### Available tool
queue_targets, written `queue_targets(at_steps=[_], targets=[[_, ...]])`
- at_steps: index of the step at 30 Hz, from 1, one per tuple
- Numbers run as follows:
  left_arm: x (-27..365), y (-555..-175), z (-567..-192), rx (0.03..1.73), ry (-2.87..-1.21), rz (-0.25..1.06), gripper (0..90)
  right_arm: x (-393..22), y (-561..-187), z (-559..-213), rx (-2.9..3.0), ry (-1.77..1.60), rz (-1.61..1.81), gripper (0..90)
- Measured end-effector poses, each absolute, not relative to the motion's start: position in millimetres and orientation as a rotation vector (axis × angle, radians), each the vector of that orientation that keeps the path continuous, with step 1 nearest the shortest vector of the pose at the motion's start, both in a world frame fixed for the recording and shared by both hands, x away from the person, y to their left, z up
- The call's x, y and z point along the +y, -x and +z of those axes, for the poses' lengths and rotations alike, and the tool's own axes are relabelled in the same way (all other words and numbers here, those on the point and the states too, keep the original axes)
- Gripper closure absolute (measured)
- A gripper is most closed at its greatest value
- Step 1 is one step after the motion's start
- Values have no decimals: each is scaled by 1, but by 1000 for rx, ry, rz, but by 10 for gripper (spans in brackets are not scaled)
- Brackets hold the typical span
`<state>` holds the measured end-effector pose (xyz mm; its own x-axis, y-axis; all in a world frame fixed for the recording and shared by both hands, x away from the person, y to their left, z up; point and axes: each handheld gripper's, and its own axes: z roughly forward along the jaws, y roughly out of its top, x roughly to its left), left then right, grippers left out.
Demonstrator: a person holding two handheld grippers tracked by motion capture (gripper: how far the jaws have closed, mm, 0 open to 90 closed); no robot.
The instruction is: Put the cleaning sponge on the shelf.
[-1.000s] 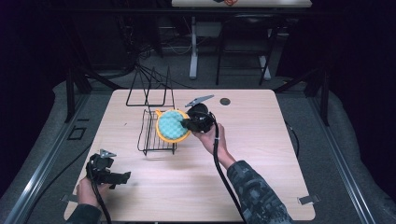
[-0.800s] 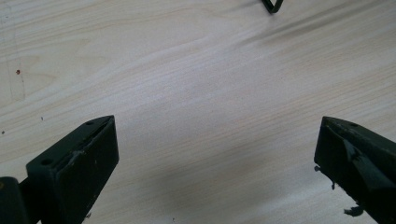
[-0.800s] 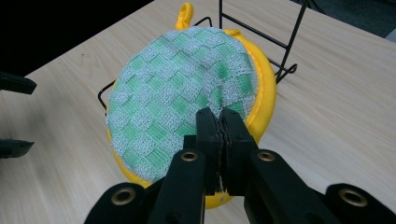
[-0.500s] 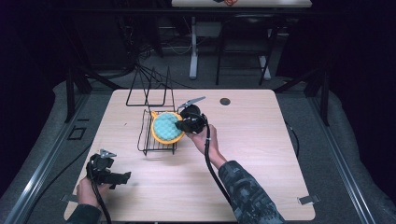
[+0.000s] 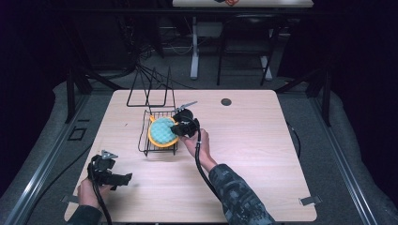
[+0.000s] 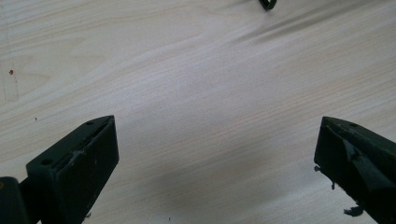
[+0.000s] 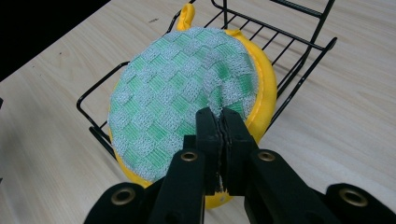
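Right gripper view: scrub pad [image 7: 182,93] edge pinched between closed jaws, over rack [image 7: 299,56].

The right gripper [image 5: 180,127] is held out over the middle of the counter on an extended forearm, its fingers [image 7: 208,135] pressed tightly together. The left gripper [image 5: 109,172] is kept low at the near left corner, its fingers [image 6: 74,163] spread wide apart.

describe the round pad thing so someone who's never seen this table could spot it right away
On the wooden table, find the black wire rack left of centre. The round pad lies there, pinched by the right hand-held gripper: green-checked face, yellow rim, the only colourful thing.
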<state>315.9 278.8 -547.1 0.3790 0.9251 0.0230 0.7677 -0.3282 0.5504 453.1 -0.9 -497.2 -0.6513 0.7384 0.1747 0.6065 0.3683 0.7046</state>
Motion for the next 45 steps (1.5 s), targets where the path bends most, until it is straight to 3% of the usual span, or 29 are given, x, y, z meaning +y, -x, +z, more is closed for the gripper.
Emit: queue_targets(at_steps=[22,26,27,28,31,45], targets=[[278,-316,-547,1448,-2196,454,0,18,-463,-519,2443,-1329,1105,834],[278,-316,-547,1450,-2192,457,0,16,-464,-518,2451,-1312,1109,768],[278,-316,-547,1450,-2190,457,0,14,-463,-516,2452,-1315,1117,689],[278,-316,-547,1450,-2190,457,0,14,-463,-516,2452,-1315,1117,689],[278,-315,-547,1453,-2186,460,0,9,-459,-509,2464,-1288,1144,545],[276,-315,-546,1427,-2186,459,0,-33,-439,-476,2477,-1185,1193,200]])
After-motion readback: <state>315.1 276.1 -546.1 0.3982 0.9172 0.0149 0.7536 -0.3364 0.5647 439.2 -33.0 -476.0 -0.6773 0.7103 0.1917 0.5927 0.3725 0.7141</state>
